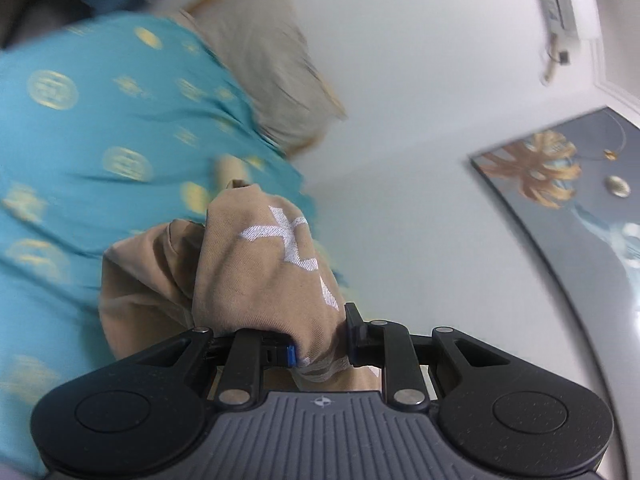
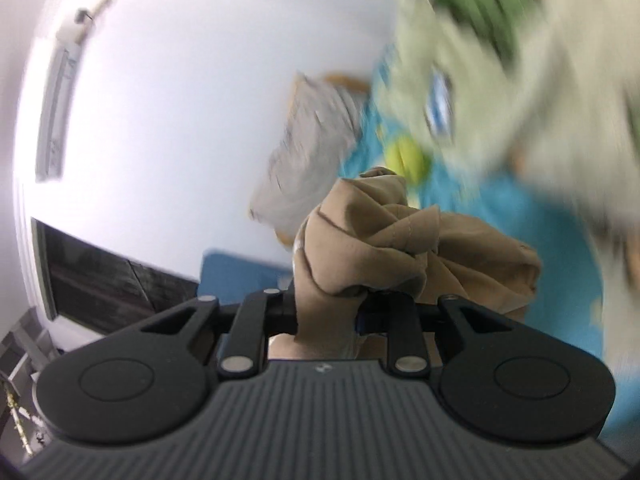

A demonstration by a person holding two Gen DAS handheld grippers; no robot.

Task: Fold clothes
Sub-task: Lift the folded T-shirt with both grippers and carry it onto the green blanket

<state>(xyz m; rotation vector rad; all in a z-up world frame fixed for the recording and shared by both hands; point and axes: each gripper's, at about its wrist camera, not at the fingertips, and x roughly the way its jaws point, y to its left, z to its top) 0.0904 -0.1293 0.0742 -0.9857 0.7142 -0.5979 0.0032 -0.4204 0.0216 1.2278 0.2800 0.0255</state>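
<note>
A tan garment with white print (image 1: 256,272) is bunched between the fingers of my left gripper (image 1: 320,344), which is shut on it. The same tan garment (image 2: 360,248) is also bunched in my right gripper (image 2: 326,312), shut on it. Both grippers are lifted and tilted up toward the white wall. The rest of the garment hangs out of view. Both views are blurred by motion.
A teal bedcover with gold round motifs (image 1: 100,120) lies at left, with a grey pillow (image 1: 272,80) behind it. A pale green garment (image 2: 500,80) is a blur at upper right. A framed flower picture (image 1: 560,184) hangs on the wall. A dark window (image 2: 100,276) is at left.
</note>
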